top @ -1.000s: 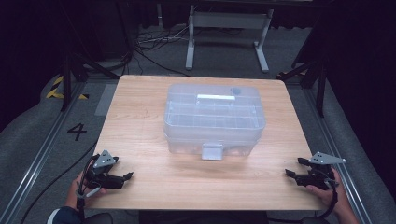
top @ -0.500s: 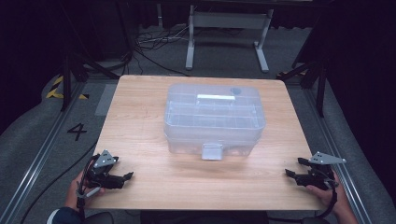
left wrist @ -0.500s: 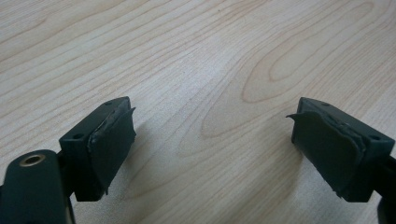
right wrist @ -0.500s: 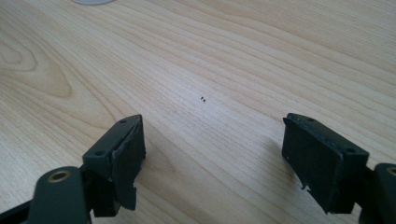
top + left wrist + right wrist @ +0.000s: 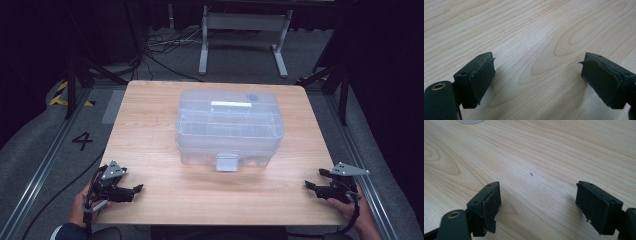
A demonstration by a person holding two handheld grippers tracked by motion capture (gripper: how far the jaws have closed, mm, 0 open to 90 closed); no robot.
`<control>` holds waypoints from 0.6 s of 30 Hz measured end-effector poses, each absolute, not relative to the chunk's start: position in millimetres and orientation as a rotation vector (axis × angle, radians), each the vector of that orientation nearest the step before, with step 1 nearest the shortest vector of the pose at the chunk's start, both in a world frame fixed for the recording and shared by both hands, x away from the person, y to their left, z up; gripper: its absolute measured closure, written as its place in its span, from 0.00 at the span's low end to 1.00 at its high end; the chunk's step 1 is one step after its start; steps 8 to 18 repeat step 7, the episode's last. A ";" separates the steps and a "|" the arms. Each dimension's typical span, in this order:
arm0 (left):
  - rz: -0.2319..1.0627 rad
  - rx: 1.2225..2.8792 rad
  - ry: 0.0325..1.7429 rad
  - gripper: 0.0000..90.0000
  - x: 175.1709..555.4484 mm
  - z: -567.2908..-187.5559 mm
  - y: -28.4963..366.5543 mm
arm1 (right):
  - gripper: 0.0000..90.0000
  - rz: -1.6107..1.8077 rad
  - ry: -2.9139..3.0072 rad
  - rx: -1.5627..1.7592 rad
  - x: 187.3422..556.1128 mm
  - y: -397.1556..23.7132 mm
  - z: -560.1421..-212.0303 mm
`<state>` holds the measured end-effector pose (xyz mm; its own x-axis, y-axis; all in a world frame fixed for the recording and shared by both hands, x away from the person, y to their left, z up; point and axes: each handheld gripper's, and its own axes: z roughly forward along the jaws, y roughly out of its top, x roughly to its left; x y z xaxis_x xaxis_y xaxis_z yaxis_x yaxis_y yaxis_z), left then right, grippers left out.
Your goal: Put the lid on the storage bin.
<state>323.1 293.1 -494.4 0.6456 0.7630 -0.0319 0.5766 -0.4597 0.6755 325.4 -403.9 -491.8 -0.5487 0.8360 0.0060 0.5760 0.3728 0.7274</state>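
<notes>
A clear plastic storage box (image 5: pixel 229 129) sits on the middle of the wooden table (image 5: pixel 150 125), lid on, with a white handle (image 5: pixel 230 104) lying flat across the top and a single latch (image 5: pixel 226 162) on the wall that faces the person. Both grippers rest near the table's near edge, well apart from the box: the left gripper (image 5: pixel 134 190) off the box's near-left corner, the right gripper (image 5: pixel 311 185) off its near-right corner, each pointing inward. In the left gripper view the two black jaws stand wide apart over bare wood with nothing between them, and the right gripper view shows the same wide gap, again empty. The box looks light and seems to hold nothing, but its walls are thin, smooth and probably slippery, so a pinch on a flat side would likely slide or flex the plastic. The better holds, by my reading, are the front latch for opening, the lid's rim, or the handle once raised; steadying one end while working the latch should keep it from skating over the wood
</notes>
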 end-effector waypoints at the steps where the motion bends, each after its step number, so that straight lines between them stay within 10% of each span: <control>1: 0.366 2.200 1.037 0.13 323.2 -494.4 292.9 | 0.22 0.986 2.274 1.231 325.4 -404.0 -491.8; 18: 0.364 2.194 1.053 0.11 323.6 -494.9 290.8 | 0.21 0.980 2.272 1.240 325.8 -403.7 -491.9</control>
